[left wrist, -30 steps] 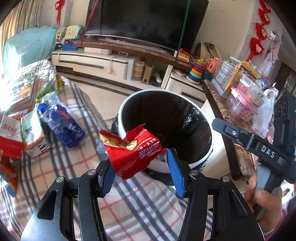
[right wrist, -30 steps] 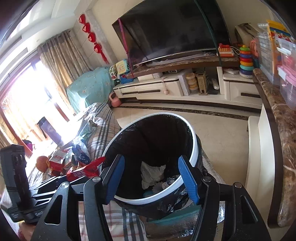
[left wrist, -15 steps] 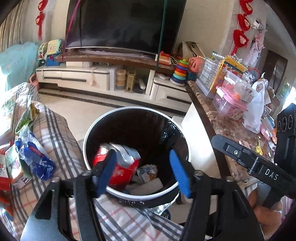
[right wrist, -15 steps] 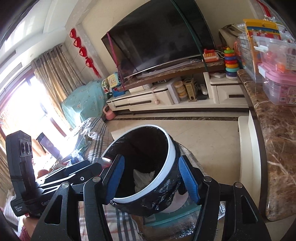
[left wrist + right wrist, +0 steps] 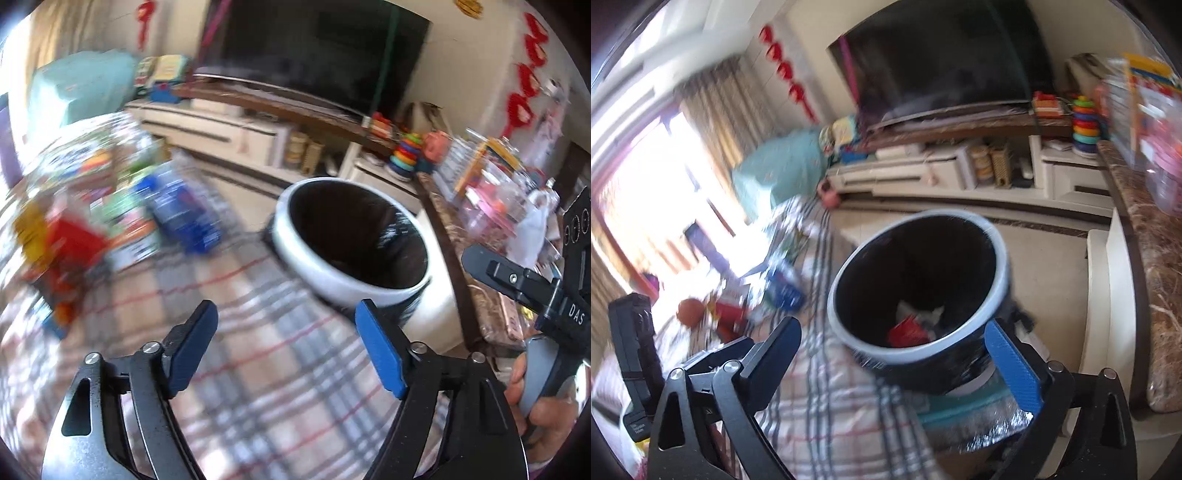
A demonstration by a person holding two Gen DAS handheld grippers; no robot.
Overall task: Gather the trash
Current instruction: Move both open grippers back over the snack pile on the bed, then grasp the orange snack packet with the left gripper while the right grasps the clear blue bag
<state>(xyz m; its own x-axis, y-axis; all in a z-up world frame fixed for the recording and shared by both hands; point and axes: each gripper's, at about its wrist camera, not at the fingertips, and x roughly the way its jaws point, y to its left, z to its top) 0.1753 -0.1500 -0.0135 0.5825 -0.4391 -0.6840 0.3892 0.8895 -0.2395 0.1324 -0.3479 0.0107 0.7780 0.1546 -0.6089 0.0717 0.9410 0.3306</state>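
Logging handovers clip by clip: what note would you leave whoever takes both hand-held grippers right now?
Left hand-held gripper: jaws opening, nothing between them, above the plaid cloth.
Right hand-held gripper: jaws opening, empty, in front of the bin.
Done: a red wrapper lies in the bin with other scraps.
Left: the blurred pile of packets on the cloth left of the bin, including a blue pack, is uncollected.

A home living room. A large dark television [image 5: 314,48] stands on a long low white cabinet [image 5: 960,173] along the far wall, with a stacking-ring toy [image 5: 1084,125] on it to the right. Red hanging ornaments [image 5: 524,99] decorate the wall, curtains [image 5: 727,110] flank a bright window at left, and a plaid cloth [image 5: 277,369] covers the near furniture.
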